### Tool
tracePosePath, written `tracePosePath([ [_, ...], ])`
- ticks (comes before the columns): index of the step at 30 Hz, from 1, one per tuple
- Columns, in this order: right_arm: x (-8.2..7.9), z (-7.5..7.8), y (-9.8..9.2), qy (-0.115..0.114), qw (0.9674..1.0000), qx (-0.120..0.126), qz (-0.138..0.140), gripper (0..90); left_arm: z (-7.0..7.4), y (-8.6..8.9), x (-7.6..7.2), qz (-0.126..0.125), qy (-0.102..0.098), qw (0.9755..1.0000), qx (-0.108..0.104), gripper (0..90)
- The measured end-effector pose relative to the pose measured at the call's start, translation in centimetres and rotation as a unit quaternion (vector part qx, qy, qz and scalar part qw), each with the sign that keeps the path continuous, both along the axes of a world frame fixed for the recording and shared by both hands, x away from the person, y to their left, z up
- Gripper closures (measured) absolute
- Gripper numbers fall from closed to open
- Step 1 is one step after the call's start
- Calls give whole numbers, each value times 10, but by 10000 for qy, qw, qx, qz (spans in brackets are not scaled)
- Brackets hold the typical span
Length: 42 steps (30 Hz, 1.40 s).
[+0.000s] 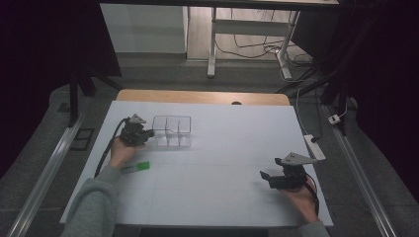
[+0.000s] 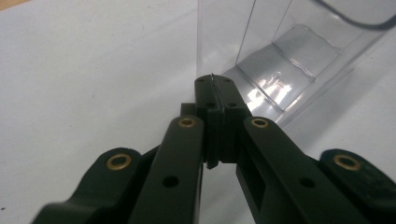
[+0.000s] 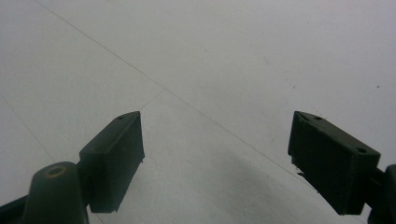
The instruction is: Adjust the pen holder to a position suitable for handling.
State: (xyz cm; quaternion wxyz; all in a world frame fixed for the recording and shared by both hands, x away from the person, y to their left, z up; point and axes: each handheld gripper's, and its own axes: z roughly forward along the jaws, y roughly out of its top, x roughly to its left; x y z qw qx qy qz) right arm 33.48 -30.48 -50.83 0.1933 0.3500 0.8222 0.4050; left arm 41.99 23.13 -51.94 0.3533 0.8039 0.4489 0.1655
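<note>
Two tools, one clear box: the left one pinches the box wall

Two tools are on the white desk (image 1: 217,187); the left tool (image 2: 215,86) has its jaws pressed together on the thin edge of the clear plastic box (image 1: 172,131), so it holds the box by the wall at its 9 o'clock side; in the high view this left tool (image 1: 143,133) touches the box, which stands at about 11 o'clock from the middle of the desk; the right tool (image 3: 215,158) has its jaws wide apart with nothing between them, and the same right tool (image 1: 267,178) rests near 4 o'clock, well apart from the box.

I judge the step in hand is to grip the box, to move or to steady it; the next move needs a slow pull, because the wall is thin and smooth and may slip or bend.

Box: transparent, glossy, rectangular, with dividers making compartments; desk cover: matt white with fine lines; a small flat green piece (image 1: 136,167) lies near the left hand (image 1: 121,150), at 7 o'clock from the box.
</note>
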Motion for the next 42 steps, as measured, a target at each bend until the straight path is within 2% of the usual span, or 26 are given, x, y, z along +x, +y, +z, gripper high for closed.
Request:
tracePosePath([
  [27, 0, -1, 1, 25, 10000, -34, 25, 176, 2, -33, 3, -314, -80, 9994, 92, 889],
  [42, 0, -1, 1, 35, 10000, -33, 23, 176, 2, -44, 5, -363, -138, 9992, 117, 888],
])
